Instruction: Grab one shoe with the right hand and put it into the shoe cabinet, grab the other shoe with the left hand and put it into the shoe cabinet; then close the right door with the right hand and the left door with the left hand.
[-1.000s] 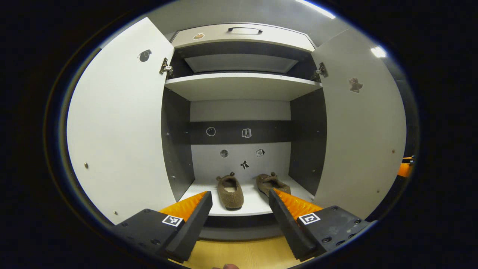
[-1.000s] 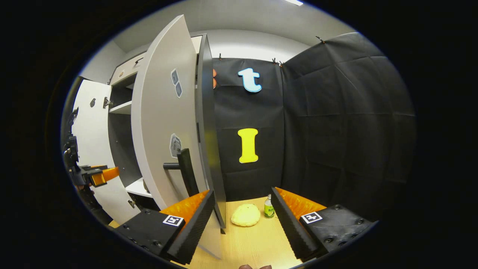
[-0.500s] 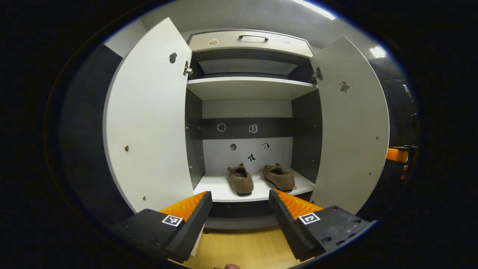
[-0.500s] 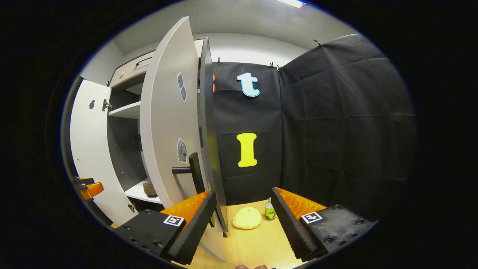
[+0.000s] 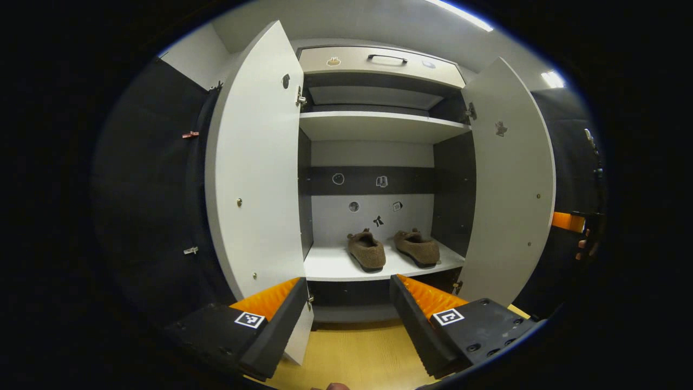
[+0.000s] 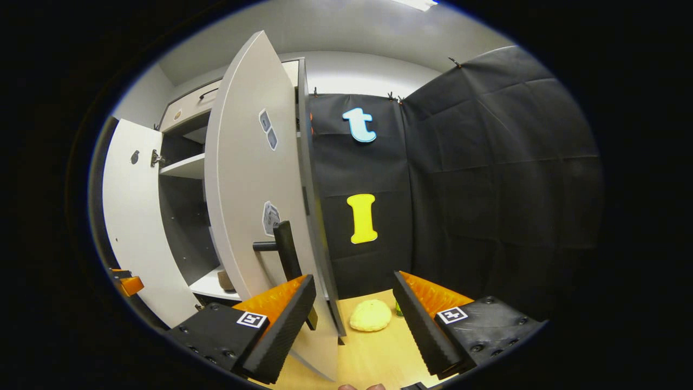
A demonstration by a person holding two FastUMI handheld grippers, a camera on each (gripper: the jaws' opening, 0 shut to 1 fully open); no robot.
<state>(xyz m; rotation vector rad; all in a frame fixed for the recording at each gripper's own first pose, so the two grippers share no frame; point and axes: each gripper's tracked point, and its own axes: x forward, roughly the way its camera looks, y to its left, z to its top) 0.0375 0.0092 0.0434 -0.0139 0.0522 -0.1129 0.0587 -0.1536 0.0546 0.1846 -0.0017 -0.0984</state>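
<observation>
Two brown fuzzy slippers, one to the left (image 5: 366, 251) and one to the right (image 5: 416, 247), sit side by side on the bottom shelf (image 5: 335, 266) of the grey-and-white shoe cabinet (image 5: 379, 125), toes pointing outward, so the placing part of the task looks done. Both white doors, the left door (image 5: 254, 179) and the right door (image 5: 511, 179), stand wide open, which leaves the closing steps.

The left hand-held gripper (image 5: 347, 303) faces the cabinet's mouth, spread apart and empty. The right hand-held gripper (image 6: 352, 303) is likewise parted with nothing in it, close to the right door's outer face and its black bar handle (image 6: 281, 246), probably to push it closed.

From the right gripper view only a sliver of one slipper shows past the door edge. A yellow rounded lump (image 6: 370, 316) lies on the wooden bench (image 6: 373, 352); what it is stays unclear. A small green item behind the finger is mostly hidden.
</observation>
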